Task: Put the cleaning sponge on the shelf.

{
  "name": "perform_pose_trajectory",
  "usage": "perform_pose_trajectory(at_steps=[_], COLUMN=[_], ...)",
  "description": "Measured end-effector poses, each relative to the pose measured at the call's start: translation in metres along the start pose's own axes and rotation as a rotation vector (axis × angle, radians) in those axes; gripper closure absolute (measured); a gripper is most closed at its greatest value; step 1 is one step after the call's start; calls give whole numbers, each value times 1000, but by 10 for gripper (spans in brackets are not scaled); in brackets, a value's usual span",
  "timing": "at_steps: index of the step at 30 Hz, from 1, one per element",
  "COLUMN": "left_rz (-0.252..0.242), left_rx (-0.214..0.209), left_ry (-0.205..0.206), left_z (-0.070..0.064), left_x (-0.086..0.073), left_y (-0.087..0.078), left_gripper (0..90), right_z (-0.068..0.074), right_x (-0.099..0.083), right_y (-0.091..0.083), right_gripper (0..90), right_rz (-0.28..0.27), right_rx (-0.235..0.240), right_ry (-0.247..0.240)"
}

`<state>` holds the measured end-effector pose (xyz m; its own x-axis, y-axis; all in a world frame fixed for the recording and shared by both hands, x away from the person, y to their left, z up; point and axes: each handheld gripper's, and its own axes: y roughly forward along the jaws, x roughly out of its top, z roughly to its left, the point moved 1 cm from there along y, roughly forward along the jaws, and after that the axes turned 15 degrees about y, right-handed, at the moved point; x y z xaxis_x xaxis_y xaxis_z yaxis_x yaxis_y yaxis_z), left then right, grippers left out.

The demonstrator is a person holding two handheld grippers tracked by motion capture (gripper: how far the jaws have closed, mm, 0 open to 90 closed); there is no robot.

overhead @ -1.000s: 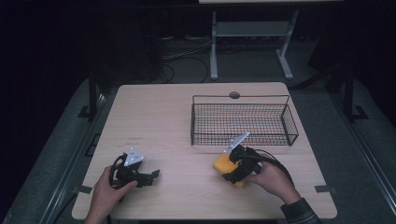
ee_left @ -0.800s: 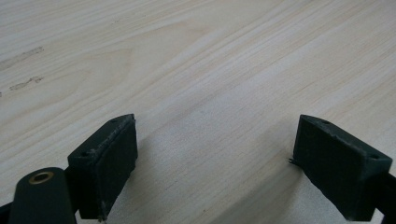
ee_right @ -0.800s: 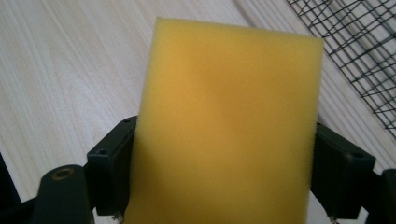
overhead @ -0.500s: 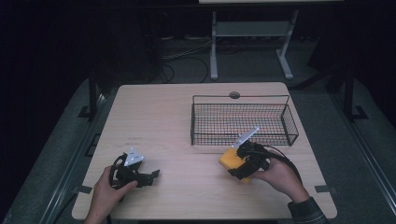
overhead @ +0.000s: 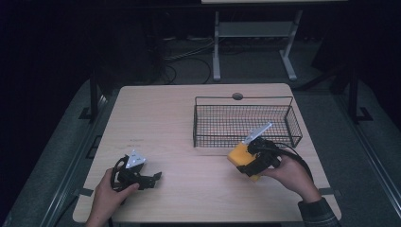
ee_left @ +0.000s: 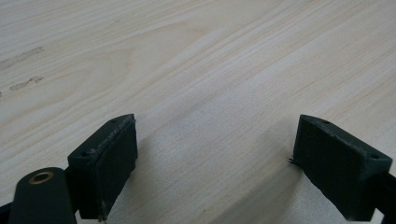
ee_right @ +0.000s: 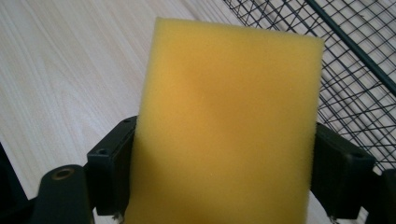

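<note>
Yellow sponge point(ee_right: 224, 126) sits clamped between the two black jaws of the right gripper point(overhead: 248, 163), one jaw pressed on each side of the block. In the high view the sponge point(overhead: 238, 155) shows right of centre in the lower half of the frame, held above the wooden table point(overhead: 161, 113) just in front of the near wall of the black wire basket point(overhead: 293, 124). In the right gripper view the basket mesh point(ee_right: 355, 60) runs across the upper right corner, close behind the sponge. The right hand point(overhead: 292, 176) grips the tool from the lower right.

Left gripper point(overhead: 150, 178) rests at the lower left of the high view, held by the left hand point(overhead: 106, 197). Its jaws stand wide apart with nothing between them; the left gripper view shows bare pale wood grain point(ee_left: 196, 84) in the gap. The two grippers are well apart.
</note>
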<state>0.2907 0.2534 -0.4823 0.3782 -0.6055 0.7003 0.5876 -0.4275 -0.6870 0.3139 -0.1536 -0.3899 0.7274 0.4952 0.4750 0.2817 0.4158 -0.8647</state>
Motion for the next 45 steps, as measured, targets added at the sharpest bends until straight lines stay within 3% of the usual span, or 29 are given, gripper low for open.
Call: perform_pose_trajectory(at_steps=[26, 45], left_rz=[2, 3], left_rx=[0, -1], left_ry=[4, 4], left_z=[0, 0], left_x=[0, 0], left_y=[0, 0], left_gripper=[129, 129], right_z=[-35, -66], right_x=[6, 17], right_y=[-32, -42], right_gripper=[202, 202], right_rz=[-29, -25], right_rx=[-38, -85], right_ry=[55, 99])
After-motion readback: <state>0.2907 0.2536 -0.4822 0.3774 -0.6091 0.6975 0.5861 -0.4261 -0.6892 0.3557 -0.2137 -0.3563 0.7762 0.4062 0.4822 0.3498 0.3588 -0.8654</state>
